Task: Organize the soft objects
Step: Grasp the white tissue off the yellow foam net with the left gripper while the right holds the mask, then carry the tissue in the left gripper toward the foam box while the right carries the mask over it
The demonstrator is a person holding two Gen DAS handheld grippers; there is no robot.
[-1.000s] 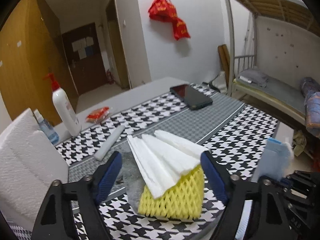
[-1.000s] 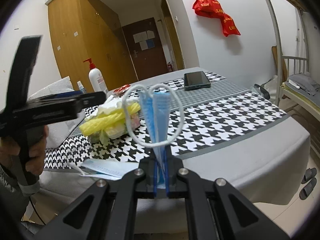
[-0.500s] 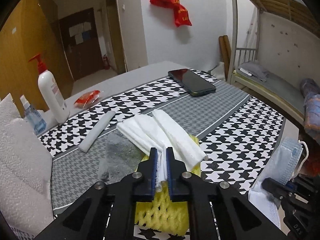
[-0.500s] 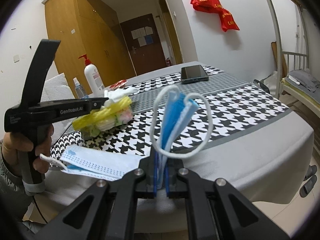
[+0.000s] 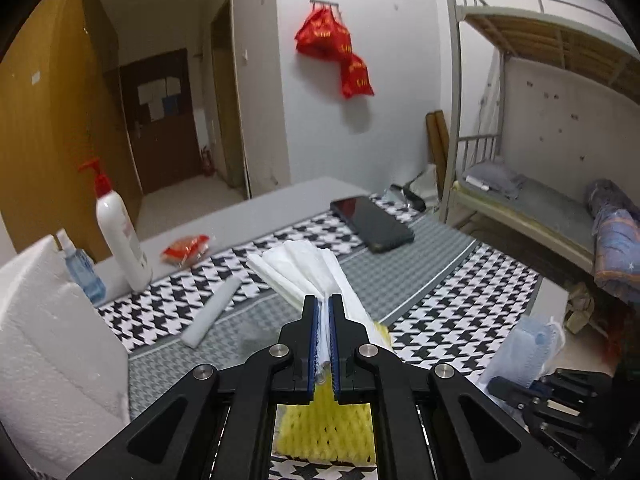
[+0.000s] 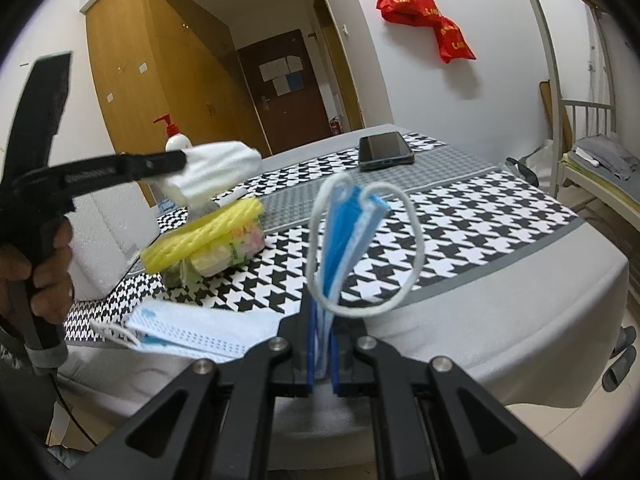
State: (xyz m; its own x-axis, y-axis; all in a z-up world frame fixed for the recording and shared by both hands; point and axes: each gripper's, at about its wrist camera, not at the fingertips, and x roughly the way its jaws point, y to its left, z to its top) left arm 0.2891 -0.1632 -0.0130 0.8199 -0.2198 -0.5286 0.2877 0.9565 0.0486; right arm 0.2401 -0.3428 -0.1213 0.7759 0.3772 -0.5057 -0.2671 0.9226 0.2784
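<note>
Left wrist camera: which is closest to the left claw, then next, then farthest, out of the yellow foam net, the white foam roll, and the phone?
From the left claw:
1. Yellow foam net, right under it.
2. White foam roll, to the left on the table.
3. Phone, far back, a little to the right.

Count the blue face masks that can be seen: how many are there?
2. One folded mask is clamped in the right gripper; another mask lies flat at the near table edge. More may be hidden under the yellow foam net.
</note>
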